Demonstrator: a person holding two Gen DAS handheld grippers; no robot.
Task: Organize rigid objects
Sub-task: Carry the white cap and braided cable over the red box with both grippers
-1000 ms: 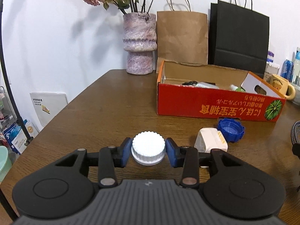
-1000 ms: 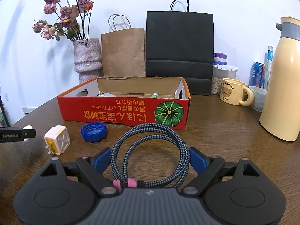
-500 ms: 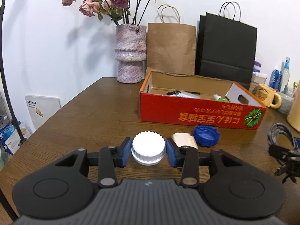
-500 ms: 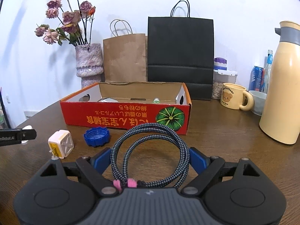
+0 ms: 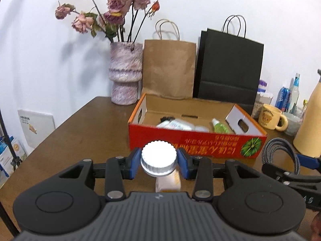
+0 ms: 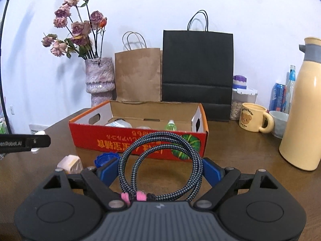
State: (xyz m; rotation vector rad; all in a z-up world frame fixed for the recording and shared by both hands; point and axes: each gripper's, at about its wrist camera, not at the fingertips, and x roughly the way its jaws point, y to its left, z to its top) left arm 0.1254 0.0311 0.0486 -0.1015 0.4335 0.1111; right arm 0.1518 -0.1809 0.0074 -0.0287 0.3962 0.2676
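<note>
My left gripper (image 5: 158, 161) is shut on a white ribbed cap (image 5: 158, 157) and holds it above the table, short of the red cardboard box (image 5: 192, 140). My right gripper (image 6: 160, 170) is shut on a coiled braided cable (image 6: 160, 160), raised in front of the same box (image 6: 140, 142). The box holds a tube and a small green bottle (image 5: 219, 127). A white plug adapter (image 5: 168, 182) lies on the table under the left gripper; it shows in the right wrist view (image 6: 70, 163) beside a blue cap (image 6: 105, 158). The left gripper's side (image 6: 24, 141) shows at the right wrist view's left edge.
Behind the box stand a vase of dried roses (image 5: 125, 76), a brown paper bag (image 5: 169, 68) and a black paper bag (image 5: 228, 70). At the right are a bear mug (image 6: 253, 120), a cream thermos (image 6: 305, 120), a bowl, a jar and bottles.
Both grippers have risen and moved toward the box with their loads. The left gripper has shifted right, so the adapter now lies under it and the right gripper's cable shows beside it.
</note>
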